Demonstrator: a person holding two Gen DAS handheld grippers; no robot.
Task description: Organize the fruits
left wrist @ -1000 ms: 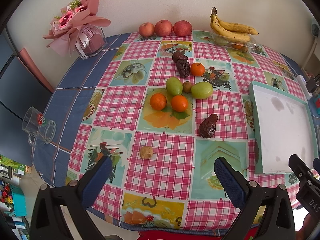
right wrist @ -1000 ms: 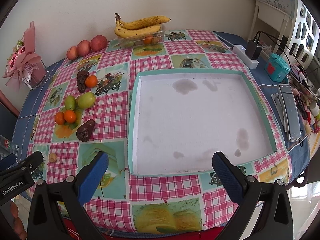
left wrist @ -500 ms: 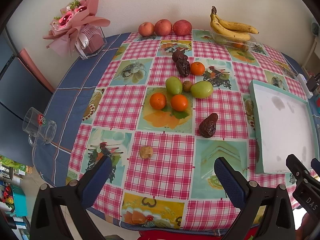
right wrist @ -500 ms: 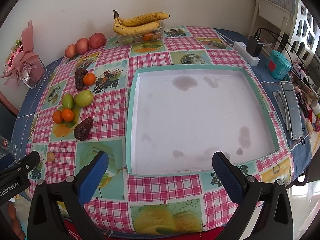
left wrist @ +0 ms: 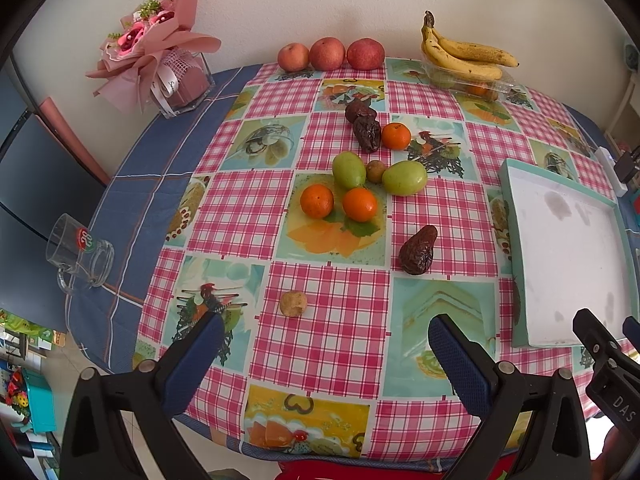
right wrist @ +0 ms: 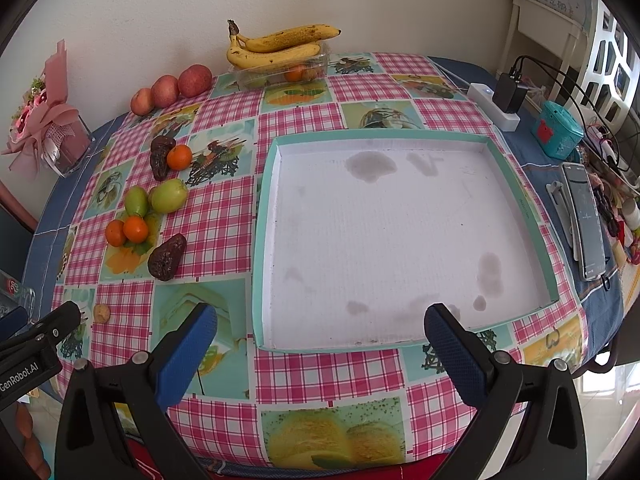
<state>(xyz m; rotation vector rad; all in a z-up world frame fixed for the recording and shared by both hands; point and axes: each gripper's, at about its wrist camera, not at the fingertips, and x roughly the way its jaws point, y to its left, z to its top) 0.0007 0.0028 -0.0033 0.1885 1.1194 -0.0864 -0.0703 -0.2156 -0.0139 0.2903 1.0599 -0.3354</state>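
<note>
"GenRobot.AI" is read on the left gripper [left wrist: 322, 354], "DAS" on the right gripper [right wrist: 320, 344]; both sets of jaws are spread apart, nothing gripped. Beyond the left jaws the loose fruits [left wrist: 360, 184] are clustered mid-table; the tray [right wrist: 520, 196] is seen ahead of the right jaws.

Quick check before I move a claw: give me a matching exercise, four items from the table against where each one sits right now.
Items:
1. bananas
2. tray
3. glass mug
4. apples

Places:
A. on its side on the blue cloth at the table's left edge
B. in a row against the wall
C. on top of a clear plastic box
D. flat on the table's right side, nothing in it

Pairs: 1-C, 2-D, 3-A, 4-B
</note>
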